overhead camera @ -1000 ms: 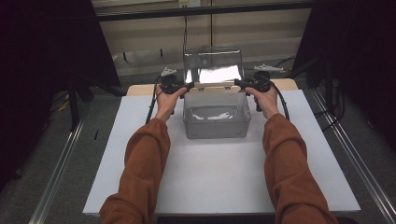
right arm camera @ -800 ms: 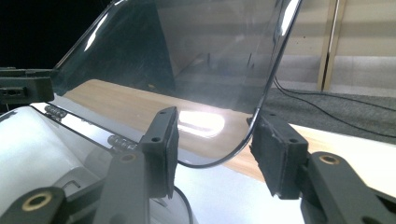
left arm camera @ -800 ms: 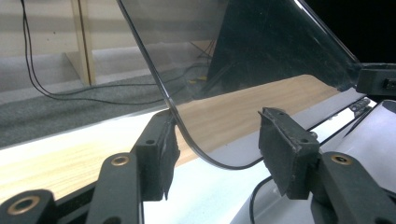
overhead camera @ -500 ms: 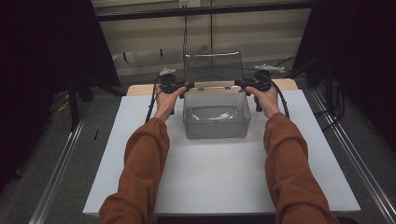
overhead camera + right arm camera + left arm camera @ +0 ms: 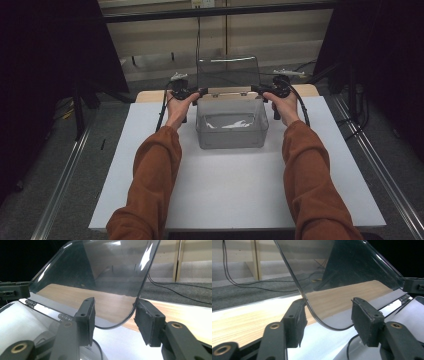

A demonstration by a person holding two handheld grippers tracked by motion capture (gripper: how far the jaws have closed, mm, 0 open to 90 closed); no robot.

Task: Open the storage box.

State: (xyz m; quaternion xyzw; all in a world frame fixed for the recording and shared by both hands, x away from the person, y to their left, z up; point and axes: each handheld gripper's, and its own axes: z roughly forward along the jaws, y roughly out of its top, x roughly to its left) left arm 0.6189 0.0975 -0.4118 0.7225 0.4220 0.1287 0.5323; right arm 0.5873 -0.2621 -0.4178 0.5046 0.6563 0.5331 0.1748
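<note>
The left tongs (image 5: 327, 317) are seen with their black foam-faced jaws apart, having just widened, one pad touching the rounded corner of the clear plastic lid (image 5: 342, 277) while the other stands off it. The right tongs (image 5: 113, 315) are likewise held apart astride the lid's opposite corner, which is touched by one worn pad. The thin, glossy lid is raised nearly upright on hinges at the far edge of the clear rectangular box (image 5: 231, 132), which is set on the white board (image 5: 235, 195).

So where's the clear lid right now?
In the high view the clear lid stands raised at the far rim of the clear bin, between both grippers.
</note>
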